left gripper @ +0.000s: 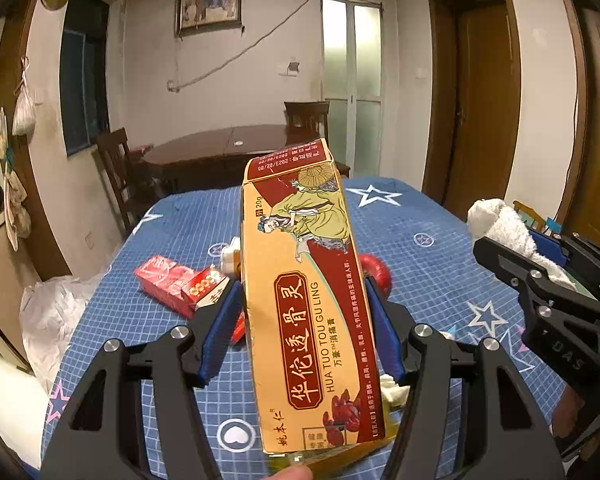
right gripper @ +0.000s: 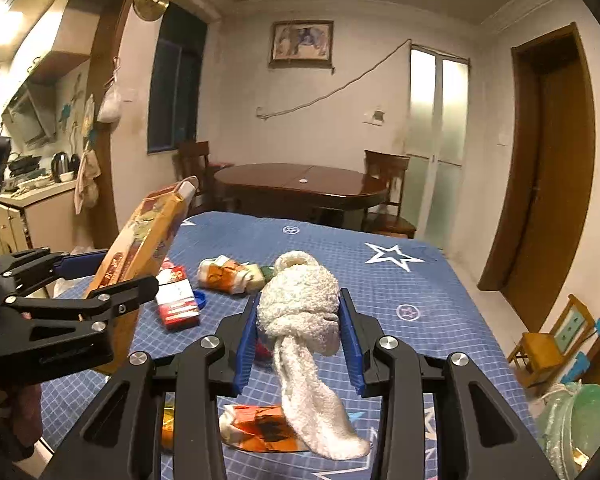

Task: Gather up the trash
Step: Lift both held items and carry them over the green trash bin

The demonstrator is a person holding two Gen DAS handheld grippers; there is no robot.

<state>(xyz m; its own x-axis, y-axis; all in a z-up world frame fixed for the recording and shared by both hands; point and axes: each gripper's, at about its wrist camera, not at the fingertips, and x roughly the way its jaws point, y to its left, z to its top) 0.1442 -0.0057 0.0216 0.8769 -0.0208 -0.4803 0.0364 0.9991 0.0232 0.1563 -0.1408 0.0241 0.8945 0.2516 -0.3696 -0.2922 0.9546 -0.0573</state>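
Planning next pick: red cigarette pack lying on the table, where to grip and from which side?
Judging from the right wrist view, the red cigarette pack lies flat on the blue tablecloth, broad face up. Come from above and close across its two long narrow edges at mid-length; the flat pose leaves only those sides to pinch. Both grippers are full now, left on the ointment box, right on the white towel.
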